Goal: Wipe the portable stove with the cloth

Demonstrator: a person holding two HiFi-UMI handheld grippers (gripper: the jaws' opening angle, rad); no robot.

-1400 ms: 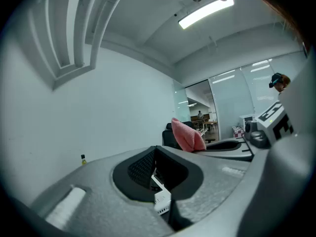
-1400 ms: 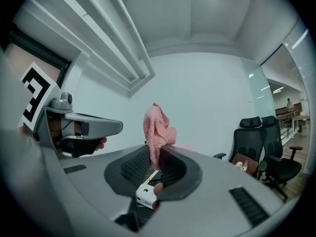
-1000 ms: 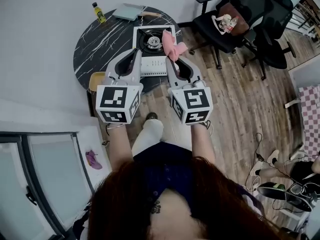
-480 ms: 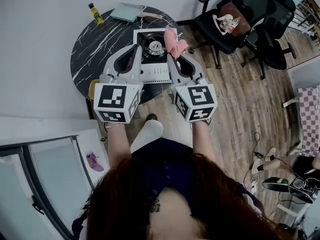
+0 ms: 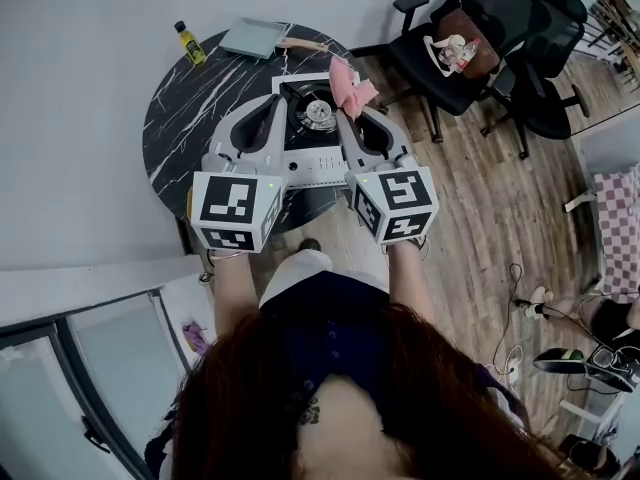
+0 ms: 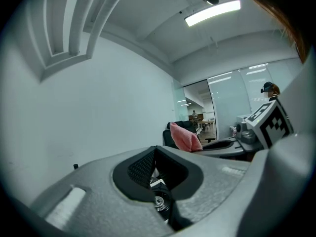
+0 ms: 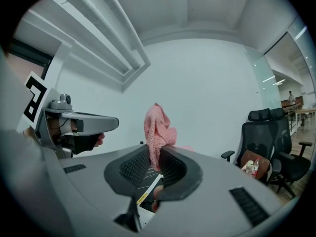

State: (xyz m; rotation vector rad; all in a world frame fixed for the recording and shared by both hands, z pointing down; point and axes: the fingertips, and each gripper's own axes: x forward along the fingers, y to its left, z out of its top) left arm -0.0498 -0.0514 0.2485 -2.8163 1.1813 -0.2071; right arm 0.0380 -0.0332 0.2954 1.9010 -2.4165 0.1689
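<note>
View from above of a person standing at a round black marble surface (image 5: 190, 108), a hand-held gripper in each hand. A white portable stove (image 5: 305, 156) with a black top sits at the near right part of the surface. The right hand-held gripper (image 5: 340, 118) is clamped on a pink cloth (image 5: 350, 86), which bunches up out of its jaws over the stove's far right corner (whether the cloth touches the stove cannot be told). The left hand-held gripper (image 5: 277, 106) is over the stove's left side with its jaws closed tip to tip and nothing between them. At the far edge of the surface stand a small yellow bottle (image 5: 188, 42) and a flat grey-blue tray (image 5: 252, 38). Black office chairs (image 5: 470, 28) stand on the wooden floor to the right.
</note>
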